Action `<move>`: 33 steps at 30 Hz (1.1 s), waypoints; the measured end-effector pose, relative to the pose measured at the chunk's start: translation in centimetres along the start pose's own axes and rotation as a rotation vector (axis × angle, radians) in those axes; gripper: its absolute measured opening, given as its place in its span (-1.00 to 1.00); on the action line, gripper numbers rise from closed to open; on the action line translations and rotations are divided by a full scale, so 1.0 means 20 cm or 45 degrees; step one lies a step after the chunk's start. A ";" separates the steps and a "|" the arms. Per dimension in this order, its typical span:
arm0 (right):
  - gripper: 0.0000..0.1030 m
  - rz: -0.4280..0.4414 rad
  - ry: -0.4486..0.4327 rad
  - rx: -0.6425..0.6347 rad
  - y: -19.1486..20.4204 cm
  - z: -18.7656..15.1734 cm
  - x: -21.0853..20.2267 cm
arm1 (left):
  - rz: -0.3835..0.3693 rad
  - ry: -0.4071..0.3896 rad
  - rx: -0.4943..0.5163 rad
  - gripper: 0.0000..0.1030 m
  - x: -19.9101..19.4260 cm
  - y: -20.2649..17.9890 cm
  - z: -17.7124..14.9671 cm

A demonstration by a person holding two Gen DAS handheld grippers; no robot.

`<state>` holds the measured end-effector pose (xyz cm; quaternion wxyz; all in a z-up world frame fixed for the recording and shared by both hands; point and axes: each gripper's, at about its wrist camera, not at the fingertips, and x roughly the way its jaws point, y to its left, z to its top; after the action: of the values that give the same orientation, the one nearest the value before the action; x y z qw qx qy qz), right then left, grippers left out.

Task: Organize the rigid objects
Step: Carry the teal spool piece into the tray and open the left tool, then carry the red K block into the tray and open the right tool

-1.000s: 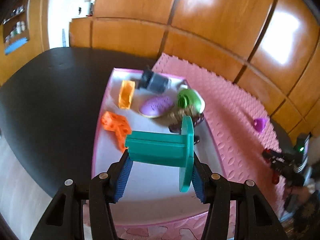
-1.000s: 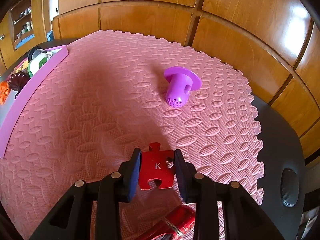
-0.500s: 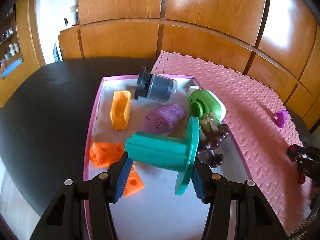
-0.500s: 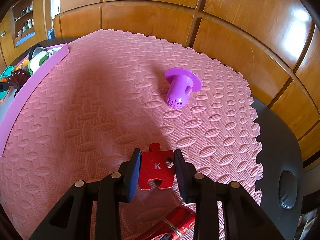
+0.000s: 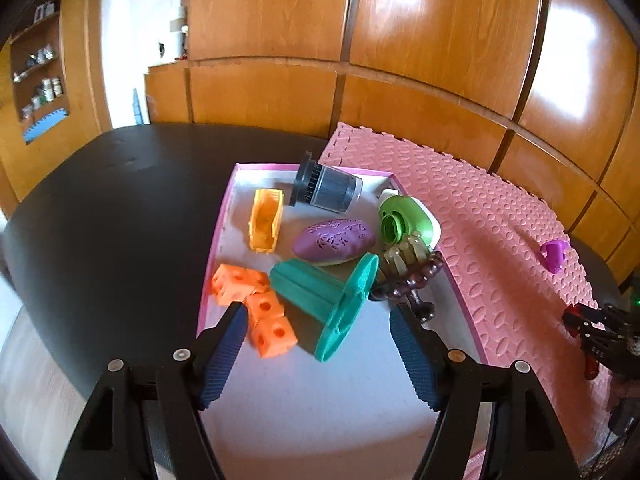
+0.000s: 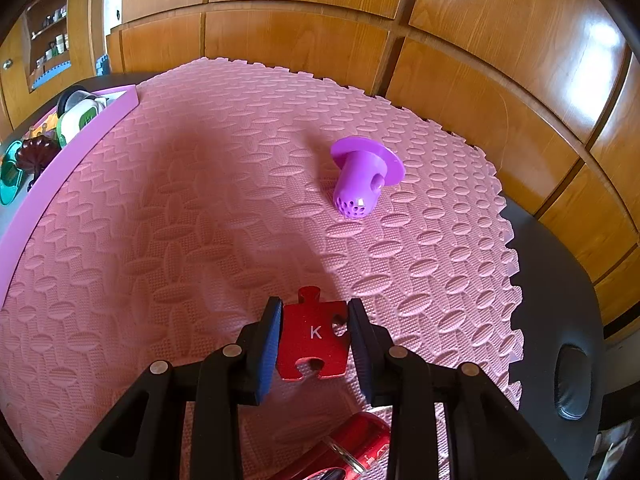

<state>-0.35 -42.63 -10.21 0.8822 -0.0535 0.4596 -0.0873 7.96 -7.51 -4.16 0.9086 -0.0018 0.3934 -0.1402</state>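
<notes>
From the left wrist, the left claw [image 5: 316,344] is opening, pads clear of the teal spool [image 5: 324,300], which lies in the pink tray [image 5: 216,248] among other sorted pieces. From the right wrist, the right claw [image 6: 314,340] stays-free clamps the red puzzle piece [image 6: 314,340] above the foam mat [image 6: 160,240]; it and the purple strainer [image 6: 362,178] seem left to move.

Wood panelling [image 5: 420,40] is running across the whole backdrop, 10 through 2 o'clock, catching bright window glare. Black table [image 5: 120,200] is filling the left wrist view's 9 o'clock side. Pink foam mat [image 5: 480,208] is lying on it toward 3 o'clock. Open shelf nook [image 5: 40,92] is sitting at 10 o'clock, holding small bottles, too small to identify. In the right wrist view, a dark oval pad [image 6: 572,380] is resting on the tabletop at 4 o'clock, off the mat.
</notes>
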 end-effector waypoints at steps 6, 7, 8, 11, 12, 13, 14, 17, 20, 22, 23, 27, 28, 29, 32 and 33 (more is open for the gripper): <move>-0.38 -0.008 0.003 0.004 0.00 0.00 0.00 | 0.088 -0.045 0.027 0.43 -0.12 -0.05 -0.03; -0.38 -0.007 0.005 0.007 0.00 0.00 0.00 | 0.096 -0.048 0.028 0.43 -0.13 -0.05 -0.03; -0.38 -0.006 0.005 0.010 0.00 0.00 0.00 | 0.102 -0.049 0.031 0.43 -0.15 -0.05 -0.03; -0.38 -0.006 0.007 0.016 0.00 0.00 0.00 | 0.106 -0.051 0.039 0.43 -0.17 -0.06 -0.05; -0.38 -0.007 0.008 0.018 0.00 0.00 0.00 | 0.103 -0.051 0.039 0.43 -0.18 -0.06 -0.05; -0.38 -0.006 0.009 0.023 0.00 0.00 0.00 | 0.103 -0.051 0.039 0.43 -0.18 -0.06 -0.06; -0.38 -0.005 0.011 0.028 0.00 0.00 0.00 | 0.108 -0.051 0.042 0.43 -0.19 -0.06 -0.06; -0.38 -0.007 0.012 0.033 0.00 0.00 0.00 | 0.104 -0.050 0.041 0.43 -0.20 -0.06 -0.08; -0.38 -0.017 0.012 0.033 0.00 0.00 0.00 | 0.096 -0.046 0.027 0.43 -0.20 -0.05 -0.09; -0.38 -0.021 0.012 0.034 0.01 0.00 0.00 | 0.089 -0.049 0.021 0.43 -0.21 -0.05 -0.09; -0.38 -0.023 0.012 0.036 0.01 0.00 0.00 | 0.084 -0.052 0.019 0.43 -0.22 -0.05 -0.10; -0.39 -0.028 0.013 0.042 0.01 0.00 0.00 | 0.075 -0.054 0.007 0.43 -0.22 -0.03 -0.10; -0.38 -0.030 0.015 0.048 0.01 0.00 0.00 | 0.073 -0.052 -0.002 0.43 -0.22 -0.02 -0.11; -0.38 -0.032 0.017 0.052 0.01 0.00 0.00 | 0.071 -0.051 -0.005 0.43 -0.22 -0.02 -0.11; -0.39 -0.050 0.031 0.069 0.01 0.01 0.00 | 0.070 -0.046 -0.017 0.43 -0.23 0.00 -0.13; -0.39 -0.055 0.038 0.077 0.01 0.01 0.01 | 0.069 -0.043 -0.021 0.43 -0.23 0.00 -0.13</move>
<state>-0.11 -42.37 -10.23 0.8745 -0.0353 0.4684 -0.1211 3.17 -6.02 -2.73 0.9186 -0.0009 0.3789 -0.1121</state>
